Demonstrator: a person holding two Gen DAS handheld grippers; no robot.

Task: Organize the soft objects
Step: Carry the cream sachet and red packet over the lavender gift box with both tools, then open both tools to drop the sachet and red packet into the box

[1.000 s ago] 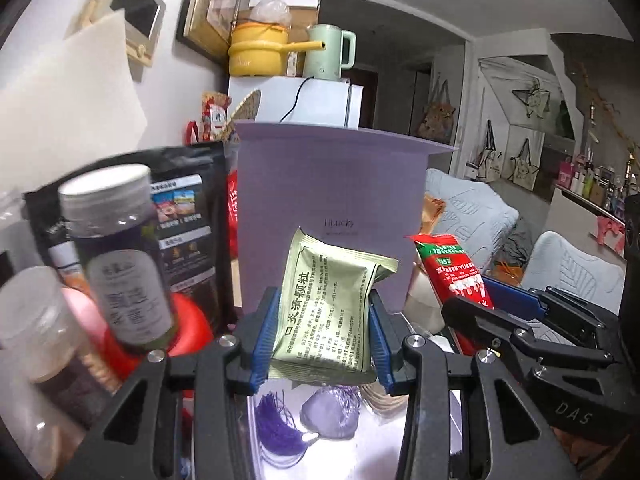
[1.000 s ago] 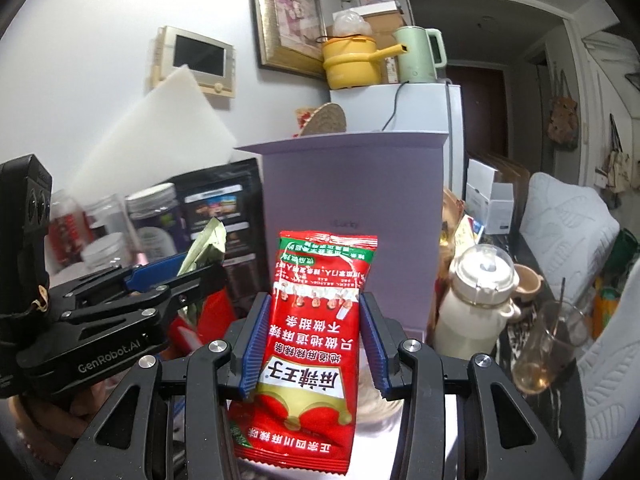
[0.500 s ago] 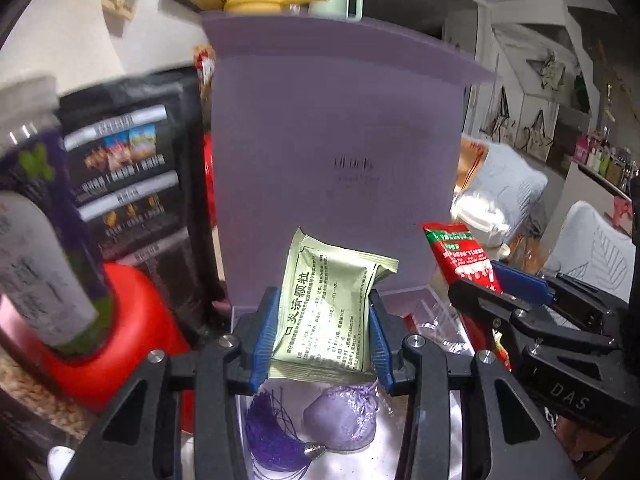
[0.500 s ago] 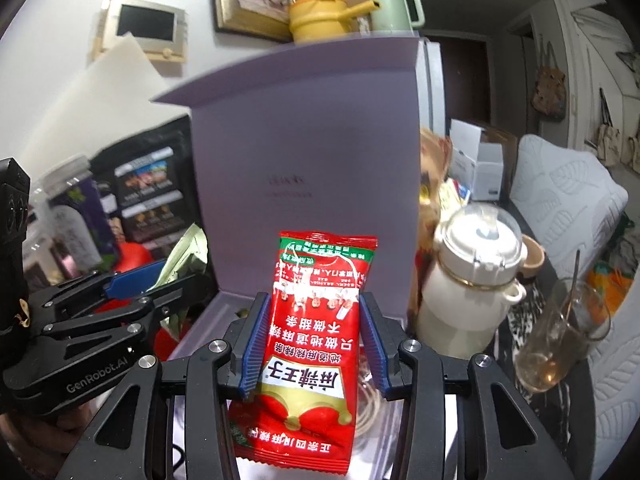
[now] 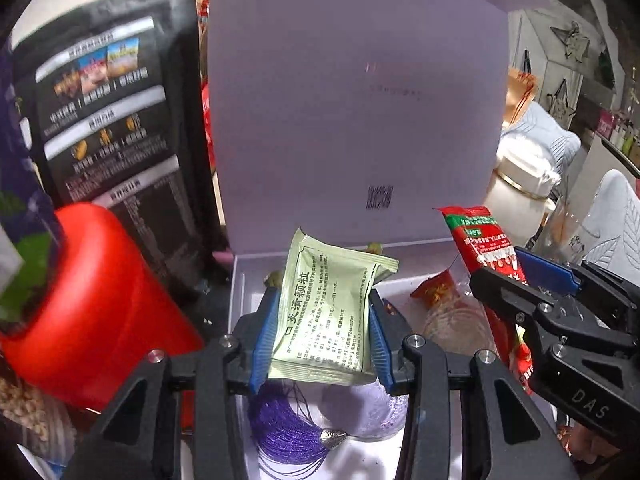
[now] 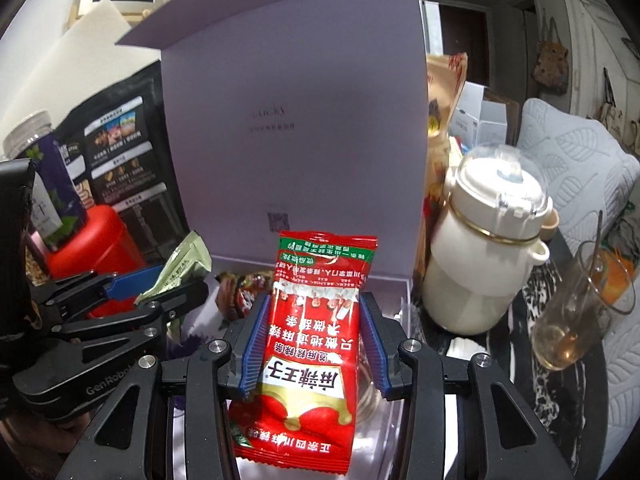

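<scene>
- two grippers in view: the left gripper pinches one green sachet by its sides between blue pads, the sachet standing upright above the open box.
- the right gripper pinches one red packet, upright with its print upside down, over the right part of the same box.
- one box, pale lilac, with its lid standing up behind both packets.
- inside the box: one purple tassel beside one lilac pouch, both under the left gripper; one small red wrapped snack further back, and a clear coiled item near it that i cannot identify.
- left of the box: one red jar, one tall black bag behind it.
- right of the box on the dark surface: one white pot with a clear dome lid, one glass holding a little amber liquid.
</scene>
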